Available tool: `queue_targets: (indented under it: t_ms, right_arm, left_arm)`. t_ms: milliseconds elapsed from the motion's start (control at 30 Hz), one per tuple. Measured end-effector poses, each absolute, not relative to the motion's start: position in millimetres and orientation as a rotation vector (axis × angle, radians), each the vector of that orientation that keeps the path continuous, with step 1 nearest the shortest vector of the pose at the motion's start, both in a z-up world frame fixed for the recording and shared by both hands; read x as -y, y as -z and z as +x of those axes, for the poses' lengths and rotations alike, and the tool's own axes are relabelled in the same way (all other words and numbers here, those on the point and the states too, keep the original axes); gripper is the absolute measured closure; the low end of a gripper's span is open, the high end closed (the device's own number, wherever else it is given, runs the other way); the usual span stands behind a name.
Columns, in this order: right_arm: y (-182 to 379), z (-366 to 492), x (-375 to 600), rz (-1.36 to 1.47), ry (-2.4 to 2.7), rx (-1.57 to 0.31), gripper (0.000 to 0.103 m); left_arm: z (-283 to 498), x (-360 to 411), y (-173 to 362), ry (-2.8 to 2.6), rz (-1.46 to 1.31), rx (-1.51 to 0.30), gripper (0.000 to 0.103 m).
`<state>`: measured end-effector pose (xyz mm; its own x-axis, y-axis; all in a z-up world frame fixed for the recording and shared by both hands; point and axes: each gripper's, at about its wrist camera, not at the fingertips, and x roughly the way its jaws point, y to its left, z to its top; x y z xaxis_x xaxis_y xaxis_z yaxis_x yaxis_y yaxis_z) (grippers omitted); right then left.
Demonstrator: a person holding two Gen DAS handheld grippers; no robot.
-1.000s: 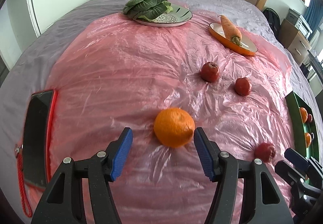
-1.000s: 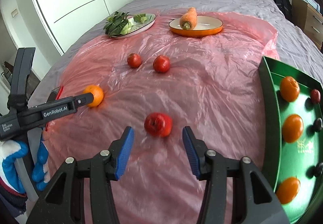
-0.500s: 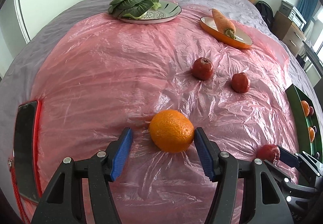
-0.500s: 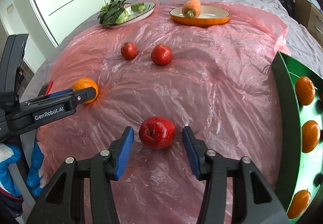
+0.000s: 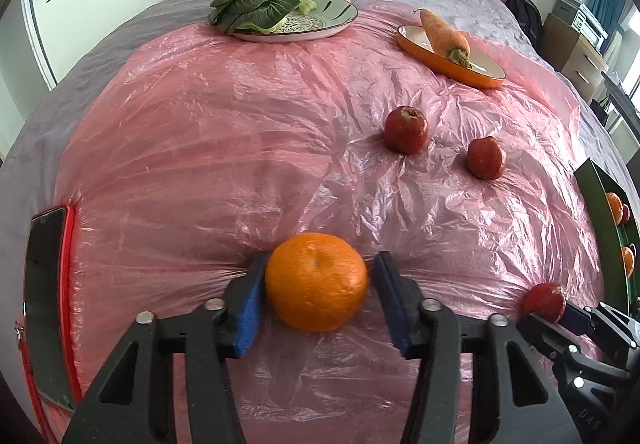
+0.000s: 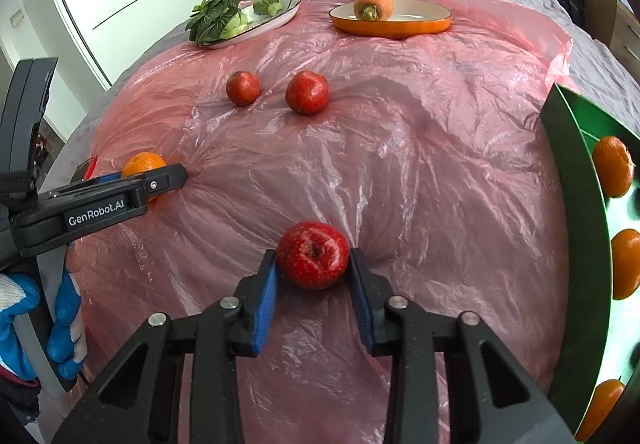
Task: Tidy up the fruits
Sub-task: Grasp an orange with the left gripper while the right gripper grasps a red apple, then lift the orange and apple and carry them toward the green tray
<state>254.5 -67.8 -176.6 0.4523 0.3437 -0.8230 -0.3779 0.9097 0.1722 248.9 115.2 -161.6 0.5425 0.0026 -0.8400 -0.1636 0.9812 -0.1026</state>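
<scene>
Slip risk: your left gripper [image 5: 316, 298] was closing on the round orange mandarin [image 5: 316, 281], right pad short of it; your right gripper [image 6: 313, 286] pinched the shiny red apple [image 6: 313, 254] on slick pink plastic sheet [image 6: 400, 171] over the bed.

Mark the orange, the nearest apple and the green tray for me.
orange [image 5: 316, 280], left wrist view, middle of its peel.
nearest apple [image 6: 313, 254], right wrist view, top by the stem dimple.
green tray [image 6: 576, 179], right wrist view, dark outer wall.
</scene>
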Motion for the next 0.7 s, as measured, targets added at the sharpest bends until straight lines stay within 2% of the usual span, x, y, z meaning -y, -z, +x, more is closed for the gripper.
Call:
queue_targets:
  t_ms: [100, 700]
  right_arm:
    - [176, 255, 69, -0.024, -0.452, -1.006, 0.048]
    - [156, 244, 71, -0.009, -0.482, -0.949, 0.049]
  left_arm:
    - [247, -120, 161, -0.092, -0.201, -0.986, 0.064]
    - [227, -128, 137, -0.099, -0.250, -0.928, 0.065]
